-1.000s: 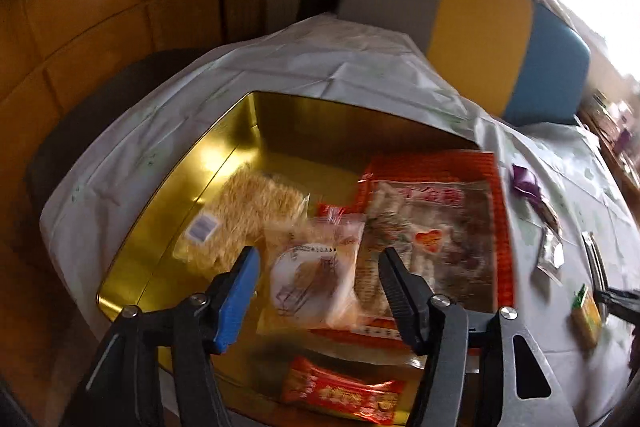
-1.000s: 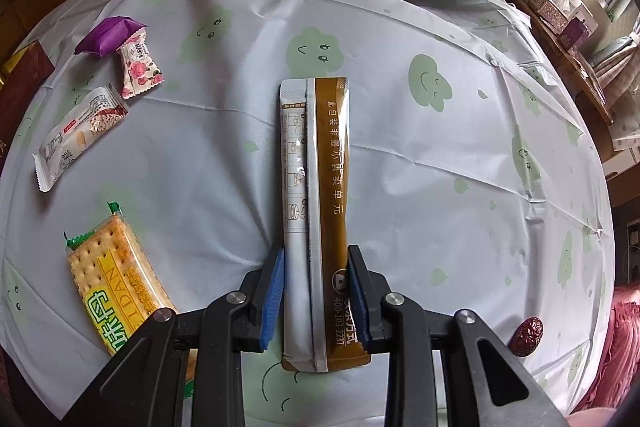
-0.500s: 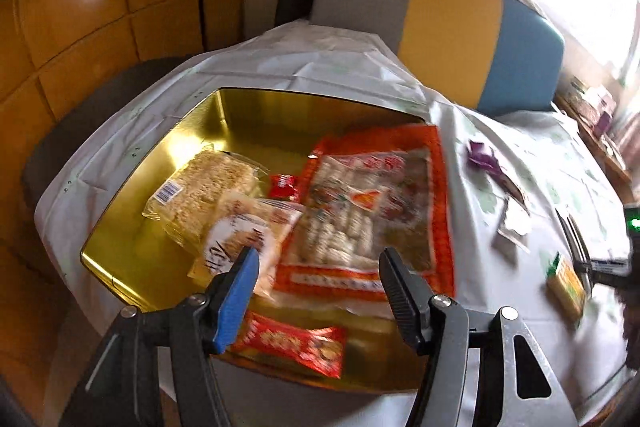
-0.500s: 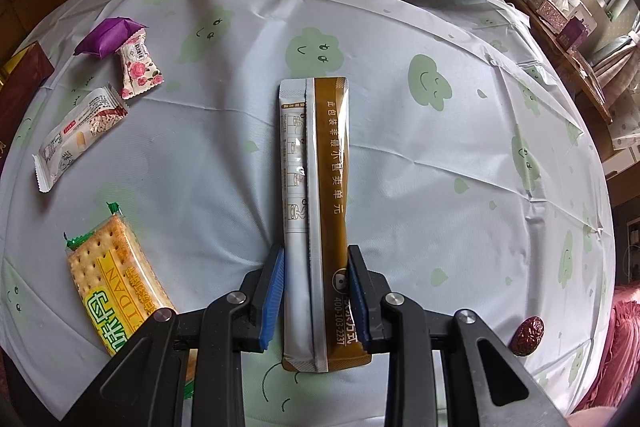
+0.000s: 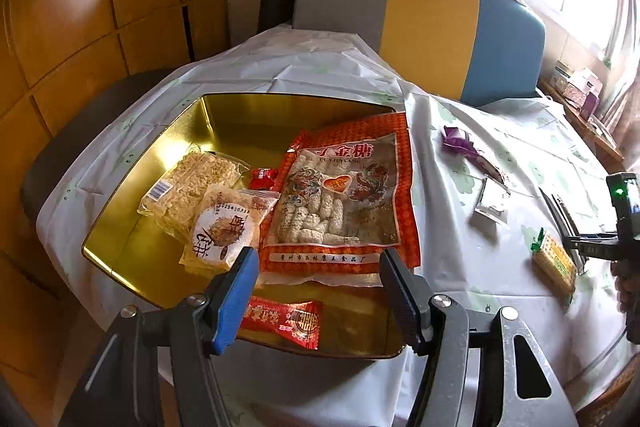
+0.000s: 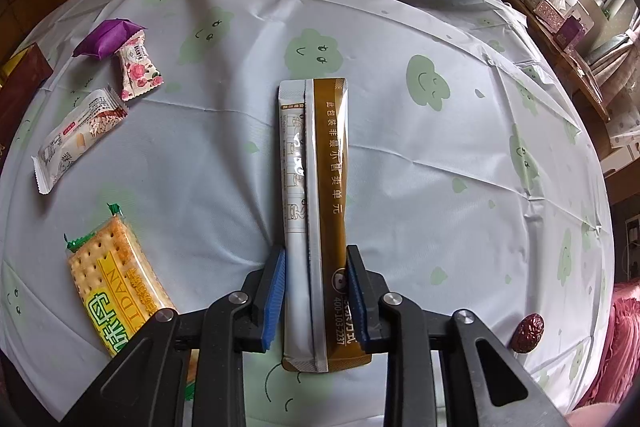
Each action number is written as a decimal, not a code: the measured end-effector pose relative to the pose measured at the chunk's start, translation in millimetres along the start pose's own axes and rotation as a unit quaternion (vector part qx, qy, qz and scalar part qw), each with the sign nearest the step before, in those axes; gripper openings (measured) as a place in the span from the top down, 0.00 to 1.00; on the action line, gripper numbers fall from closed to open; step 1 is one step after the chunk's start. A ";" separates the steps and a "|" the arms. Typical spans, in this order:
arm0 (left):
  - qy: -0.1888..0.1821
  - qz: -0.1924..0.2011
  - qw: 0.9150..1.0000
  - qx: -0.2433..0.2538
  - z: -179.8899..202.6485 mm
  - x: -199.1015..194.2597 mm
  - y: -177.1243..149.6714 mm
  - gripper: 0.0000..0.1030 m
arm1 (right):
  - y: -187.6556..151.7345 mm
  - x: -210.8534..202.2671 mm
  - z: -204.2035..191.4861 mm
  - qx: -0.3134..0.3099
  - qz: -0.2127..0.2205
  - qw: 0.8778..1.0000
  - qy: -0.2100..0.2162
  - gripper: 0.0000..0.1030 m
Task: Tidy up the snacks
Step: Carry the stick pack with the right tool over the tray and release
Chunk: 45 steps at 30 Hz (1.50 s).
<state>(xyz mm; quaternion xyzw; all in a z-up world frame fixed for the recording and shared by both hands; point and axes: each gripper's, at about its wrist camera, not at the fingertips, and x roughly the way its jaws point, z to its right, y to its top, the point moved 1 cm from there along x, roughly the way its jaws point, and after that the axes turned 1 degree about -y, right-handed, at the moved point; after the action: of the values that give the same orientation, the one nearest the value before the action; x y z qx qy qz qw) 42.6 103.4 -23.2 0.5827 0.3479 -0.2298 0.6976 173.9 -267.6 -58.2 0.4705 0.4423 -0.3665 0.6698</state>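
Left hand-held gripper (image 5: 316, 267) backed off; stick sachet (image 6: 316, 227) clamped in right hand-held gripper (image 6: 316, 283).

Left claw (image 5: 316, 291) agape, right claw (image 6: 316, 293) clamped.

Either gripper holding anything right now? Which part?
Right gripper is shut on the stick sachet, gripping its long edges near the bottom end. Left gripper is open, holding nothing.
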 end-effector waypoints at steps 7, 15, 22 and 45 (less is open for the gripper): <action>-0.001 0.001 1.000 -0.005 -5.8 -2.7 -2.3 0.38 | 7.7 -0.6 10.1 0.039 -0.025 0.999 0.023 0.76; -0.002 -0.001 1.000 -0.020 -15.3 -0.6 -5.1 0.38 | 13.7 -28.8 18.9 0.091 0.005 0.994 0.062 0.77; 0.003 0.000 0.999 -0.042 -26.0 -1.6 -7.1 0.38 | 23.4 -66.0 -13.9 0.086 0.045 0.989 0.114 0.77; 0.016 -0.003 0.996 -0.087 -62.2 3.6 -10.4 0.38 | 76.1 -82.7 -261.7 0.019 -0.014 0.933 0.358 0.68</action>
<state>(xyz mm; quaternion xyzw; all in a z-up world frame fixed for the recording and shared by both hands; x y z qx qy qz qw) 23.9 162.0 -37.6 0.5221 0.3799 -0.1912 0.7393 150.0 10.3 -0.8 0.5770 0.6524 -0.1911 0.4527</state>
